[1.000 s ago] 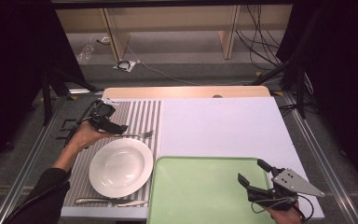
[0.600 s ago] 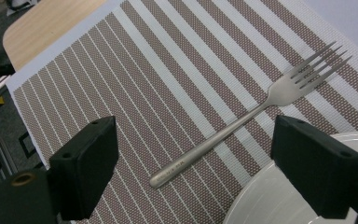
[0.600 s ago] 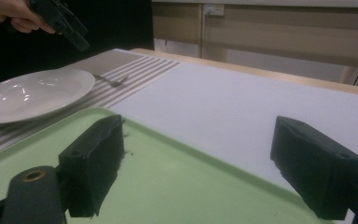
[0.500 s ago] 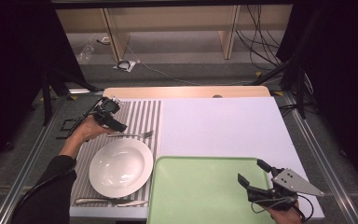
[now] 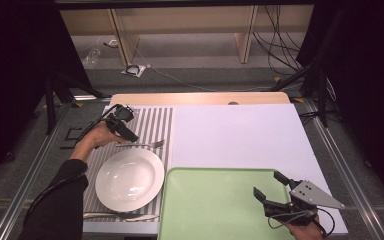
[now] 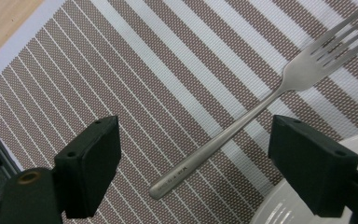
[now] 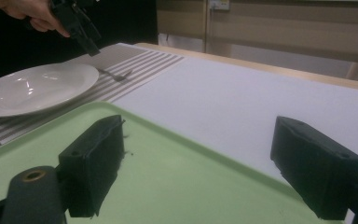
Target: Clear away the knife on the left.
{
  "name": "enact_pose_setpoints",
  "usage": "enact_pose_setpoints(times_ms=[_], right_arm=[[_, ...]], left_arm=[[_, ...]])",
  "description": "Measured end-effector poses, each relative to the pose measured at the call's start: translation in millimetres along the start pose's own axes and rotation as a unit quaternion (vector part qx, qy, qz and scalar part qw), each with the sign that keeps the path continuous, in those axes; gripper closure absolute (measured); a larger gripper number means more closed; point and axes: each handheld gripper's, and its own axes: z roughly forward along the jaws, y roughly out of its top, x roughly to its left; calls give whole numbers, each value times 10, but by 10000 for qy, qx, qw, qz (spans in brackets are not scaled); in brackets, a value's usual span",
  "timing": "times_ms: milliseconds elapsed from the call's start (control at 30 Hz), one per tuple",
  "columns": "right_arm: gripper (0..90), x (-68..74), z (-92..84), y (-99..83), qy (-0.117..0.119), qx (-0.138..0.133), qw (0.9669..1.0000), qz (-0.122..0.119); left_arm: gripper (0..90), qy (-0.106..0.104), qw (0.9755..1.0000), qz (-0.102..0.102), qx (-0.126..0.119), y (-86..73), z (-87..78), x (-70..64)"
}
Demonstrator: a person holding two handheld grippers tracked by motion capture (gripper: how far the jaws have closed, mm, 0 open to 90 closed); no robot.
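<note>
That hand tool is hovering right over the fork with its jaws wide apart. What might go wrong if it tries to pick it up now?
The fork lies flat on the striped placemat, so the left gripper may pinch the weave or skid off the thin handle. One jaw also hangs close to the white plate, whose rim it might knock. These are only guesses.

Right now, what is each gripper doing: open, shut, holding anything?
Left gripper: open, empty, jaws either side of the silver metal fork on the striped placemat.
Right gripper: open, empty, over the pale green plastic tray.
</note>
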Motion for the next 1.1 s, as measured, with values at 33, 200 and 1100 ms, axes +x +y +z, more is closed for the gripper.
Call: enact_pose_setpoints(times_ms=[33,200,1100], right_arm=[[181,3,-2,0,-2,7,10000,-1],[182,5,-8,3,-12,1,10000,12],[181,17,24,-7,99,119,9999,-27]], left_arm=[[182,-32,10000,37,21,0,19,-2],[198,-149,9997,196,18,-1,57,-6],[388,-432,9946,655,679,94,293,-46]])
